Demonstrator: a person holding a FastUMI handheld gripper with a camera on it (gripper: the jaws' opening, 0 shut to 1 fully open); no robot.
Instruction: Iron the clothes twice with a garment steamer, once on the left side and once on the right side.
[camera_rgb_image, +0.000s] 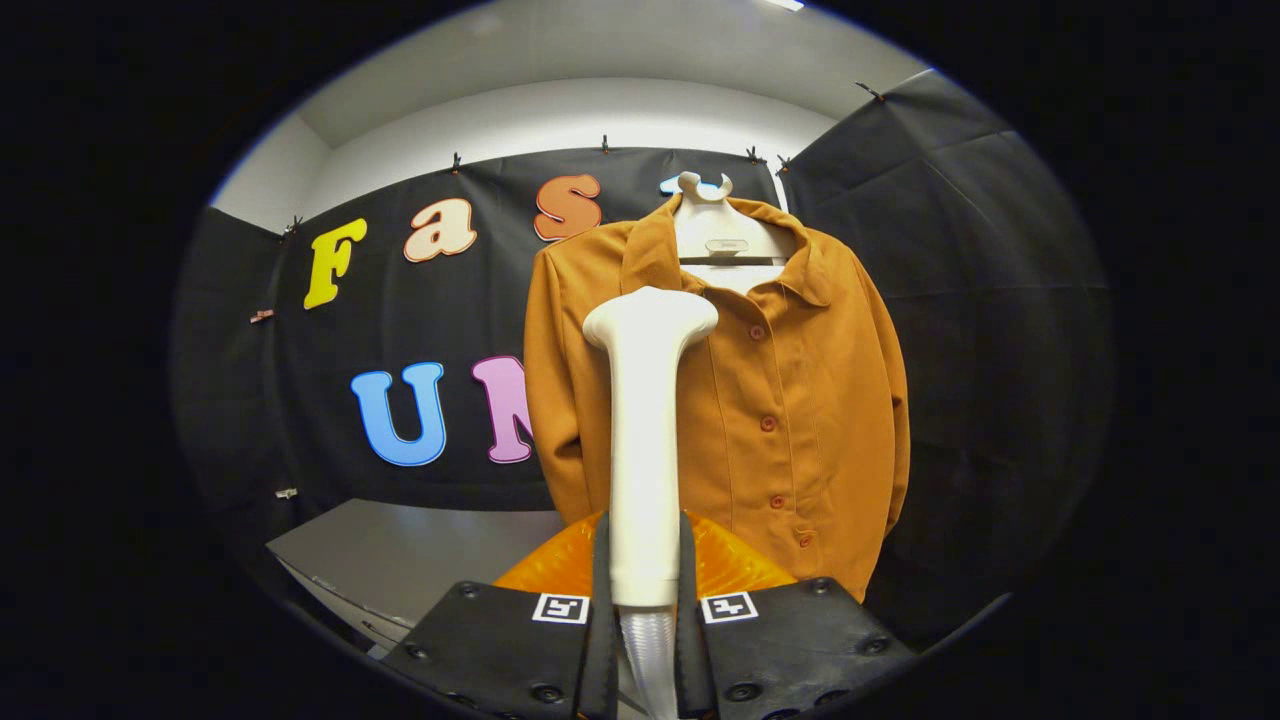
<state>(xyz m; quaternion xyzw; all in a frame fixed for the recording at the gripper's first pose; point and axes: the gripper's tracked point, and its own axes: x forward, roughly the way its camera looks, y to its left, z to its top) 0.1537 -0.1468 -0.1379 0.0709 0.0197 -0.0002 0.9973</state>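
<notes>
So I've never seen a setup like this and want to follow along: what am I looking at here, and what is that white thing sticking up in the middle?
This is the view of a camera riding on a hand-held gripper, looking forward along its two fingers. The fingers are shut on the white garment steamer, whose wide head points at the clothing. Ahead hangs an orange-brown buttoned shirt on a white hanger, in front of the booth's black cloth wall. A grey table sits lower, to the left of the shirt. Something orange and translucent lies just behind the fingers; I cannot tell what it is.
</notes>
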